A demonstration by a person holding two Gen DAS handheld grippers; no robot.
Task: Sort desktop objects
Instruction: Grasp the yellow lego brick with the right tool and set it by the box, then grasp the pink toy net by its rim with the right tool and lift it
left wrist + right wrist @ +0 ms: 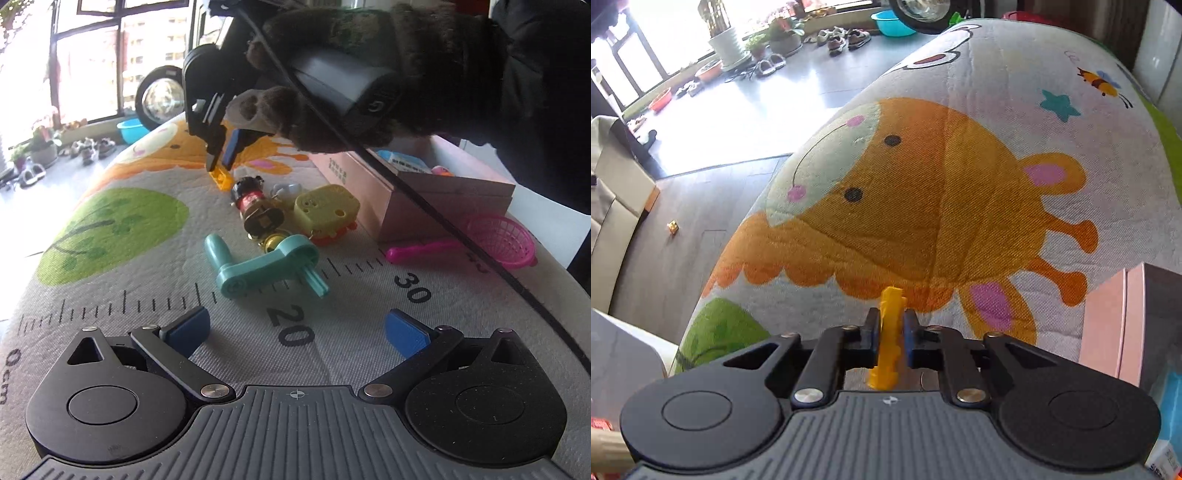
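Note:
My right gripper (891, 325) is shut on a yellow plastic piece (888, 343), which also shows in the left wrist view (221, 177) under that gripper (220, 159), low over the printed mat. My left gripper (295, 328) is open and empty above the mat near the "20" mark. In front of it lie a teal crank handle (266, 267), a red and gold doll charm (255, 208), a yellow toy block with orange base (327, 208) and a pink scoop (421, 251).
A pink box (417, 192) (1126, 325) holding several items stands at the right. A pink basket (502, 240) sits beside it. The mat (923, 192) drops off at its left edge to the floor.

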